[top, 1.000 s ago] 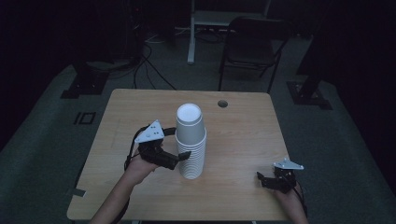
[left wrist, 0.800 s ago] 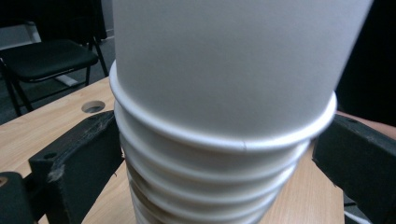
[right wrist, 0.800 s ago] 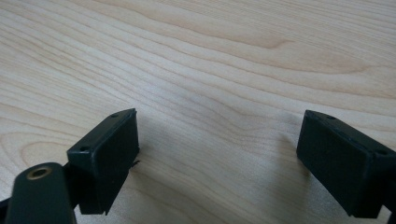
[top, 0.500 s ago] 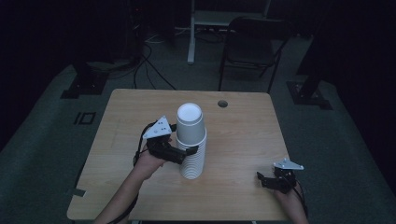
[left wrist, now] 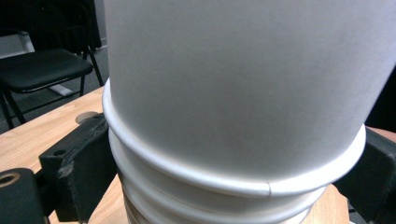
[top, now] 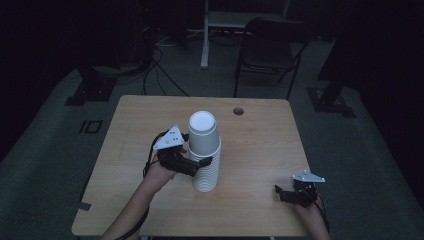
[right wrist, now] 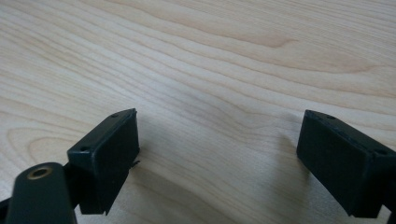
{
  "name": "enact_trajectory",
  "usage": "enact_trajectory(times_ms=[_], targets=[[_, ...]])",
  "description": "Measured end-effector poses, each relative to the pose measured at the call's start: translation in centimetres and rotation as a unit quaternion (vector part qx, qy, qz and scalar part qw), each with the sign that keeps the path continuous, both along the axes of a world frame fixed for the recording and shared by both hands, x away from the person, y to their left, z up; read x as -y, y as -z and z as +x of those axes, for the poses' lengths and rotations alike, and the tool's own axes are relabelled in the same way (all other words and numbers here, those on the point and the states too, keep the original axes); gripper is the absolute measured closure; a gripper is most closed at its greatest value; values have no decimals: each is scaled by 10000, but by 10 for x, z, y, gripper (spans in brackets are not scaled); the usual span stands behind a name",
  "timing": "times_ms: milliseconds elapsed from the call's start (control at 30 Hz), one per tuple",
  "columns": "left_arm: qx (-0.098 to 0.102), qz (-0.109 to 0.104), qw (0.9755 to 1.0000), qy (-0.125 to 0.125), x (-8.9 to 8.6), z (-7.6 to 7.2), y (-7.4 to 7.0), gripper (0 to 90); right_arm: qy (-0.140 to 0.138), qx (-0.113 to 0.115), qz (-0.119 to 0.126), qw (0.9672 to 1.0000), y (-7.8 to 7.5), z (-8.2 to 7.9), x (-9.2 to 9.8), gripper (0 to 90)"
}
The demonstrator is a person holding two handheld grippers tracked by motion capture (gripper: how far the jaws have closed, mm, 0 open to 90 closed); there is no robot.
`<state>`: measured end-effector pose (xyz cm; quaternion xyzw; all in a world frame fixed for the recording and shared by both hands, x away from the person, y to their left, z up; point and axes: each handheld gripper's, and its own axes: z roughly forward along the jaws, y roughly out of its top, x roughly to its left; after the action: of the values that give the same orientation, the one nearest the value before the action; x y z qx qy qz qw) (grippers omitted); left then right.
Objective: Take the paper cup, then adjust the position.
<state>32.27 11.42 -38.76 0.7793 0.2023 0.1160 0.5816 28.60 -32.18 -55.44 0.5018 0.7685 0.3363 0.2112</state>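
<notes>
A tall stack of white paper cups (top: 205, 172) stands upside down in the middle of the wooden table (top: 260, 145). The top cup (top: 204, 132) sits over the others. My left gripper (top: 202, 162) reaches in from the left, its jaws on either side of the top cup's rim (left wrist: 224, 179) and pressed against it. The right gripper (top: 282, 192) rests low at the table's front right, open, with bare wood between its jaws (right wrist: 219, 154).
A round cable hole (top: 238, 110) lies near the table's far edge. Behind the table, on the dark floor, stand a black chair (top: 267, 45) and a white desk leg (top: 205, 35). Cables trail at the back left.
My left gripper has moved right and up from beside the stack to its top cup, and its jaws now hold that cup's rim. The right gripper has stayed put.
</notes>
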Motion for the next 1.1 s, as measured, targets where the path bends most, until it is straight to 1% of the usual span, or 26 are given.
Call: enact_trajectory(times_ms=[67,100,167,233,300,367,433,500,533,567,600,633,667,700,733,800,900,967,1000,1033,1100], targets=[[3,-1,10000,1,0,0,0,52,-45,-3,9,10000,0,0,0,117],[3,-3,10000,2,0,0,0,52,10,-5,4,10000,0,0,0,116],[2,27,10000,13,0,0,-1,52,61,-15,91,9999,0,0,1,113],[-1,28,10000,15,0,1,-1,52,41,-27,186,9998,0,0,3,113],[0,33,10000,23,0,1,-1,52,12,-57,243,9997,-2,0,4,114],[-8,40,10000,29,0,1,-1,52,-22,-42,268,9996,-4,-1,3,113],[-23,61,10000,29,0,1,-1,52,-125,-58,350,9993,-8,-1,2,113],[-28,64,10000,29,0,1,-2,52,-158,-56,292,9994,-14,-2,-1,113],[-33,65,10000,30,0,1,-2,52,-158,-56,292,9994,-14,-2,-1,113],[-44,59,10000,28,0,1,-1,52,-257,-95,394,9988,-20,-3,-3,110],[-44,59,10000,28,0,1,-1,52,-257,-95,394,9988,-20,-3,-3,110],[-60,62,10000,25,0,1,-2,52,-388,-67,526,9978,-28,-3,-4,108],[-59,65,10000,22,0,1,-2,52,-433,-52,554,9975,-32,-3,-5,108],[-59,65,10000,22,0,1,-2,53,-464,-19,524,9975,-35,-2,-7,109],[-67,113,9999,28,0,1,-3,53,-519,-17,525,9973,-39,-2,-9,108],[-86,121,9999,17,1,1,-3,53,-580,68,586,9966,-48,-2,-11,109],[-89,111,9999,15,0,1,-3,53,-712,209,748,9944,-61,-2,-14,104],[-81,102,9999,15,0,1,-3,53,-813,279,765,9934,-69,-1,-17,102],[-78,117,9999,18,0,1,-3,53,-847,330,826,9924,-73,-1,-18,101],[-81,108,9999,15,1,1,-3,53,-915,365,936,9907,-77,-1,-19,101],[-80,105,9999,15,1,1,-3,53,-1027,464,1004,9885,-84,-2,-22,100]])
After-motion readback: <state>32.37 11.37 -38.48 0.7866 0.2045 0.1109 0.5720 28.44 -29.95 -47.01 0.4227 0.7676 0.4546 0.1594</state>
